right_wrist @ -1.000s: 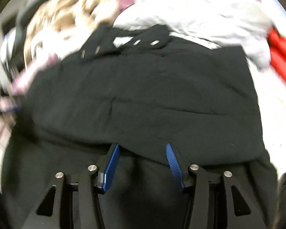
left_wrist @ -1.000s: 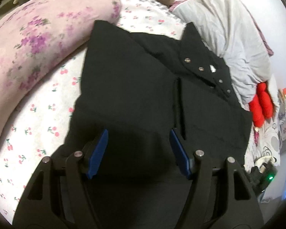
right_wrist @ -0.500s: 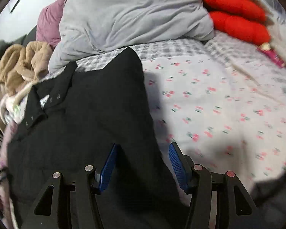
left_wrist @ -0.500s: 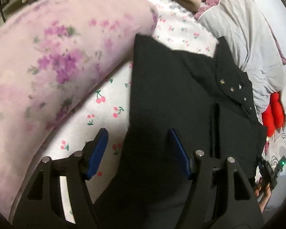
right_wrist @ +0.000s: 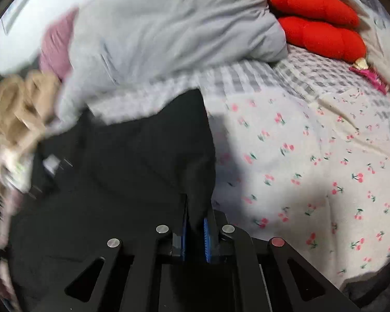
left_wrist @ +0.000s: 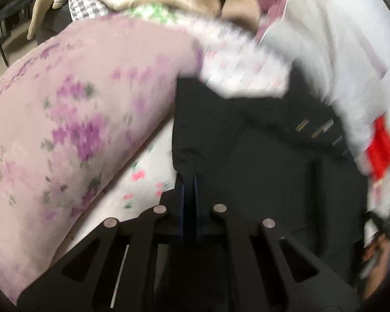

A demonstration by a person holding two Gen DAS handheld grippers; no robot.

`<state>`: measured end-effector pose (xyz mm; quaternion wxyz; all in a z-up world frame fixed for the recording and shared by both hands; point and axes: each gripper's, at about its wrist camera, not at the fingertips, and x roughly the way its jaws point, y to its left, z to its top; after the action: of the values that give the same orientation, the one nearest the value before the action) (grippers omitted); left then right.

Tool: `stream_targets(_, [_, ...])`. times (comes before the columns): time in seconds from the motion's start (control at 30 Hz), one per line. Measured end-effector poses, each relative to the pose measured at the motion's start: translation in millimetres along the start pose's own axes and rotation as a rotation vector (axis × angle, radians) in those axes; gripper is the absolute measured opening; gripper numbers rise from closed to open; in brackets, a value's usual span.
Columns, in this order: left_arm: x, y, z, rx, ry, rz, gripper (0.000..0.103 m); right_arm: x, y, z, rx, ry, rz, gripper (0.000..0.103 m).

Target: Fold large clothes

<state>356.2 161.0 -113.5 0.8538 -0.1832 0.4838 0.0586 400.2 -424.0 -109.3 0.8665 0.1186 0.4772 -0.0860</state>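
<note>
Black garment point(left_wrist: 260, 161) was pinched at opposite side edges, left gripper point(left_wrist: 189, 182) and right gripper point(right_wrist: 195, 215) having just closed; a level lift-and-fold was judged next.

garment point(left_wrist: 273, 182): black | sheet point(right_wrist: 312, 156): white, cherry print | pillow point(left_wrist: 78, 130): pink, purple floral

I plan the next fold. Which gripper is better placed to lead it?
Neither clearly: the left gripper and the right gripper each pinch one side edge of the black garment.
</note>
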Motion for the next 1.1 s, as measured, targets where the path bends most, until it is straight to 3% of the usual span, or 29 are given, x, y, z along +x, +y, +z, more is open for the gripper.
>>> stream_targets(0.1, [6.9, 8.7, -4.3, -0.024, 0.015, -0.022, 0.014, 13.0, 4.1, -10.0, 0.018, 0.005, -0.065, 0.019])
stream_targets(0.17, [-6.4, 13.7, -0.7, -0.057, 0.014, -0.041, 0.016, 5.2, -3.7, -8.9, 0.075, 0.005, -0.063, 0.025])
stream_targets(0.3, [-46.8, 6.9, 0.1, -0.002, -0.069, -0.036, 0.026, -43.8, -18.9, -15.0, 0.082, -0.094, -0.116, 0.030])
stream_targets(0.4, [-68.9, 2.7, -5.7, 0.030, -0.087, -0.049, 0.034, -84.5, -24.8, -38.7, 0.057, -0.137, -0.076, 0.031])
stream_targets(0.5, [-84.3, -1.9, -21.1, 0.057, -0.070, -0.075, 0.036, -114.1, -21.2, -78.2, -0.006, -0.097, -0.030, 0.031])
stream_targets(0.67, [-105.4, -10.3, -53.5, 0.096, -0.030, -0.132, 0.038, -125.8, -16.0, -137.4, -0.033, 0.010, 0.050, 0.031])
stream_targets(0.83, [-115.4, -9.9, -84.7, 0.115, 0.066, -0.166, 0.041, -96.1, -44.2, -168.6, 0.005, 0.173, -0.048, 0.031])
stream_targets(0.9, [-120.9, -9.3, -93.1, 0.126, 0.067, -0.149, 0.041, -96.5, -59.4, -177.6, 0.039, 0.182, -0.013, 0.031])
stream_targets(1.0, [-133.1, -11.6, -107.8, 0.159, 0.066, -0.125, 0.041, -117.7, -64.2, -179.7, 0.049, 0.159, -0.092, 0.031])
stream_targets(1.1, [-146.8, -13.1, -121.8, 0.196, 0.054, -0.112, 0.042, -143.4, -55.6, -186.0, 0.010, 0.120, -0.075, 0.031])
